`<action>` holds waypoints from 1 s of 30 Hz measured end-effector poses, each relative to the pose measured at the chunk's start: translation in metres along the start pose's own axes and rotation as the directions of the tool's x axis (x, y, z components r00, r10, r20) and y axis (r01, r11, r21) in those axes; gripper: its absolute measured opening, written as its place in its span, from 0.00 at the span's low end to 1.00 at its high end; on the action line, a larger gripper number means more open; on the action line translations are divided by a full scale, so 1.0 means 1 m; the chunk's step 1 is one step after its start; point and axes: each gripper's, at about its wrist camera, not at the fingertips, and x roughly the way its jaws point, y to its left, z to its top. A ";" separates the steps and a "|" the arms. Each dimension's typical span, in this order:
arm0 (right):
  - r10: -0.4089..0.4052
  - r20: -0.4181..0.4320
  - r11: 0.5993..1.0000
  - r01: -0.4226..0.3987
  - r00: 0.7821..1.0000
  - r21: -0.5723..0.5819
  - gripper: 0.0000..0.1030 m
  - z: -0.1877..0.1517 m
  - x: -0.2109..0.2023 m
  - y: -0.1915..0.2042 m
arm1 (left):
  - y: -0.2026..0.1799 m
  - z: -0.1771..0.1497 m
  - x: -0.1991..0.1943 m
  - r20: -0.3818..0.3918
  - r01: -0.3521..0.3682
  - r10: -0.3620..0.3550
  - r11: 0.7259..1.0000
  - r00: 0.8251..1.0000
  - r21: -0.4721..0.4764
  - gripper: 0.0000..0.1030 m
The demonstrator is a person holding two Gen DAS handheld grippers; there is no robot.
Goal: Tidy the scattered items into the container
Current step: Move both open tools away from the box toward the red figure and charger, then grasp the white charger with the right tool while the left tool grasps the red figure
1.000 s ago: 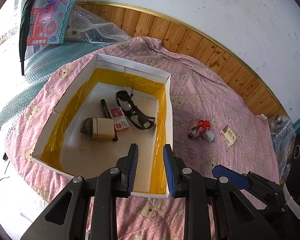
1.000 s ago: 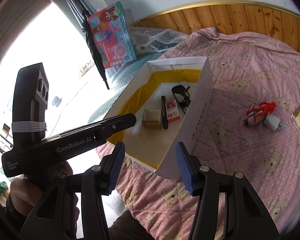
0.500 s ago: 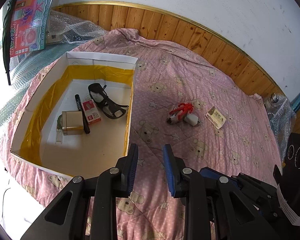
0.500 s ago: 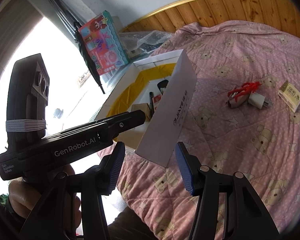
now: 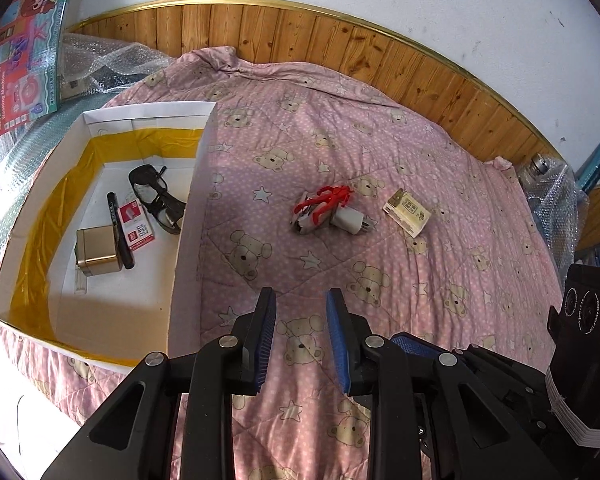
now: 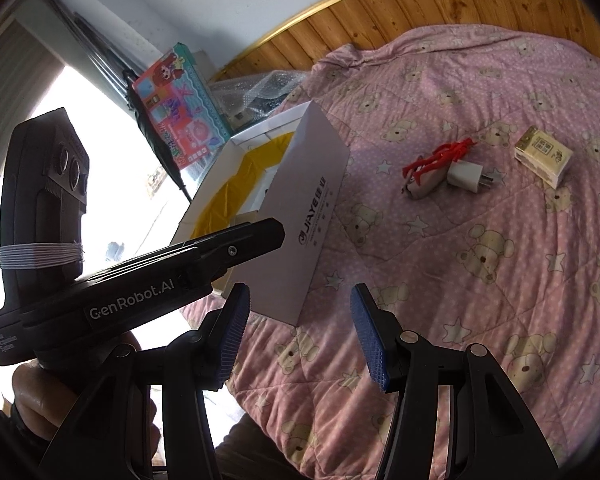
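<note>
Pink bear-print quilt (image 5: 380, 240) covers the whole work surface, bunched at 12 o'clock against a wood-panelled wall base (image 5: 340, 40). White cardboard box (image 5: 188, 240), yellow-lined inside, sits on the quilt at 9 o'clock in the left wrist view; in the right wrist view the same box (image 6: 312, 216) lies at 10 o'clock, printed side wall facing the camera. Behind the box, at 10 to 11 o'clock, a colourful toy package (image 5: 24, 56) leans over crumpled bubble wrap (image 5: 112, 68). Inside the box: dark glasses (image 5: 156, 196) toward the far end, a gold tin (image 5: 98, 250) nearer, a black marker (image 5: 120, 236) lying beside the tin, and a small red-and-white card pack (image 5: 138, 224) between marker and glasses. Still loose on the quilt, well apart from the box, at about 1 o'clock from the left gripper: a small beige packet (image 5: 408, 212), a white charger plug (image 5: 350, 220) just beside it to the left, and a red clip (image 5: 324, 204) touching the plug, resting over a small grey item. Left gripper (image 5: 301, 340) hovers over bare quilt, jaws narrowly parted, empty. Right gripper (image 6: 300, 332) jaws spread wide, empty, near the box's close corner. A hand (image 6: 32, 396) grips the left tool's handle at 8 o'clock.
</note>
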 end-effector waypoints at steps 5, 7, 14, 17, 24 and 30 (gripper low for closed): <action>-0.012 -0.002 0.999 0.012 1.000 0.036 0.55 0.004 0.001 -0.020 | -0.012 0.007 0.017 -0.022 0.011 -0.011 1.000 1.000 0.017 0.27; -0.018 -0.006 0.998 0.018 1.000 0.052 0.55 0.007 0.003 -0.029 | -0.015 0.011 0.026 -0.034 0.016 -0.015 1.000 0.999 0.021 0.29; -0.039 -0.032 0.994 0.042 0.999 0.099 0.55 0.018 0.019 -0.060 | -0.020 0.029 0.060 -0.075 0.033 -0.031 0.999 0.997 0.027 0.31; -0.049 -0.045 0.992 0.054 0.998 0.116 0.55 0.024 0.027 -0.073 | -0.022 0.036 0.077 -0.095 0.045 -0.042 0.999 0.995 0.030 0.31; -0.089 -0.068 0.985 0.098 0.994 0.140 0.55 0.043 0.043 -0.104 | -0.024 0.057 0.116 -0.140 0.071 -0.066 0.997 0.988 0.035 0.36; -0.123 -0.085 0.980 0.135 0.989 0.145 0.55 0.062 0.058 -0.131 | -0.025 0.072 0.151 -0.161 0.070 -0.061 0.996 0.985 0.052 0.39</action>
